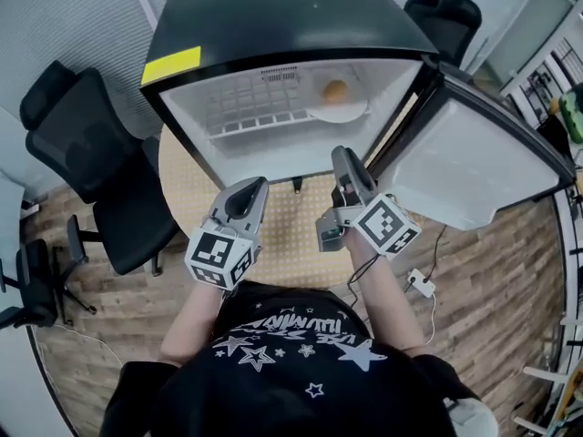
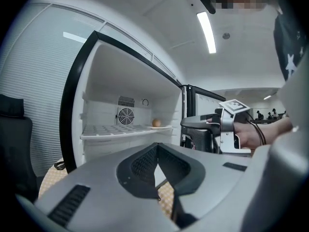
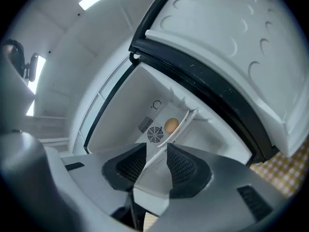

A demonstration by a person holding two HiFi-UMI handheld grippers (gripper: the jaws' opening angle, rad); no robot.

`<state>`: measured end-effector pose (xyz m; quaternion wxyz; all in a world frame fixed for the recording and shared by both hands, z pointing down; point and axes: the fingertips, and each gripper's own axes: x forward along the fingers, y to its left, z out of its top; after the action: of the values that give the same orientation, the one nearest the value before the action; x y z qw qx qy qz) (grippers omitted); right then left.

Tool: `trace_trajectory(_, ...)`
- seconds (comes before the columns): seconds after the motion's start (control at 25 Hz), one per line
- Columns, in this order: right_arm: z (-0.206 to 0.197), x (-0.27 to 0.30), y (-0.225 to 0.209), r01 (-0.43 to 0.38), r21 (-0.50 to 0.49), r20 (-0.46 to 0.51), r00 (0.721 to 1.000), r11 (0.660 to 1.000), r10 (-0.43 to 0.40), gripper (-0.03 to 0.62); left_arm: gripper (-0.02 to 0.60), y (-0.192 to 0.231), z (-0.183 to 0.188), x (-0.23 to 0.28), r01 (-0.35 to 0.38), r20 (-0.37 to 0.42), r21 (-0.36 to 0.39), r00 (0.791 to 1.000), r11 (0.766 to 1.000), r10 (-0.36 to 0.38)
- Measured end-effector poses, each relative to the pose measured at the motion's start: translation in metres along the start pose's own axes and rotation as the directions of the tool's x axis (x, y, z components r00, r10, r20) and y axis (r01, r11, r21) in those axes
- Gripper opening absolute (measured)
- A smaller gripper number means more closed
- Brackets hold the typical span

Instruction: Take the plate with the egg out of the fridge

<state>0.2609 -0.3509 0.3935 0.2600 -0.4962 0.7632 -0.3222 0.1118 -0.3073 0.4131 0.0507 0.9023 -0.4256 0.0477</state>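
Both hover outside the fridge (image 1: 273, 7): left tongs (image 1: 253, 186) closed, right tongs (image 1: 344, 155) parted and empty. Tilt the plate (image 1: 351, 113) leaving its shelf (image 1: 246, 109) and the egg (image 1: 335, 90) could roll off.

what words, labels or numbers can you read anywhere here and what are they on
Black shirt: white lettering among stars, too warped to read with confidence.
Yellow sticker on top of the fridge: no print legible.
Left marker cube and right marker cube: black-and-white square patterns, no letters.
Nothing else readable.
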Motion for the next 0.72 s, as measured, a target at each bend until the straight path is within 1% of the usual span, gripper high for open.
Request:
trace_trajectory(0.08,0.003,0.007,0.0,-0.04,0.081,-0.006,0.999,0.996,0.041,0.142,0.002,-0.001,0.002,0.003,-0.021,0.006,-0.005,1.0,1.0,0.021)
trace_trajectory(0.16,0.005,0.013,-0.004,-0.057,0.17,-0.008,0.998,0.984,0.059,0.169,0.002,-0.005,0.004,0.006,-0.026,0.01,-0.005,1.0,1.0,0.026)
trace_trajectory(0.28,0.006,0.024,-0.01,-0.078,0.288,-0.008,0.996,0.955,0.084,0.218,0.002,-0.009,0.004,0.008,-0.015,0.002,0.008,1.0,1.0,0.015)
trace_trajectory(0.36,0.006,0.032,-0.011,-0.096,0.354,0.01,0.995,0.93,0.099,0.225,0.002,-0.008,0.002,0.01,-0.014,-0.012,0.018,1.0,1.0,0.014)
trace_trajectory(0.52,0.01,0.041,-0.022,-0.085,0.439,0.051,0.996,0.894,0.07,0.23,0.002,-0.001,-0.003,0.019,-0.006,-0.033,0.017,0.999,1.0,0.007)
trace_trajectory(0.72,0.02,0.05,-0.031,-0.096,0.539,0.11,0.993,0.837,0.043,0.229,0.002,0.006,-0.004,0.031,0.015,-0.044,0.017,0.999,1.0,-0.015)
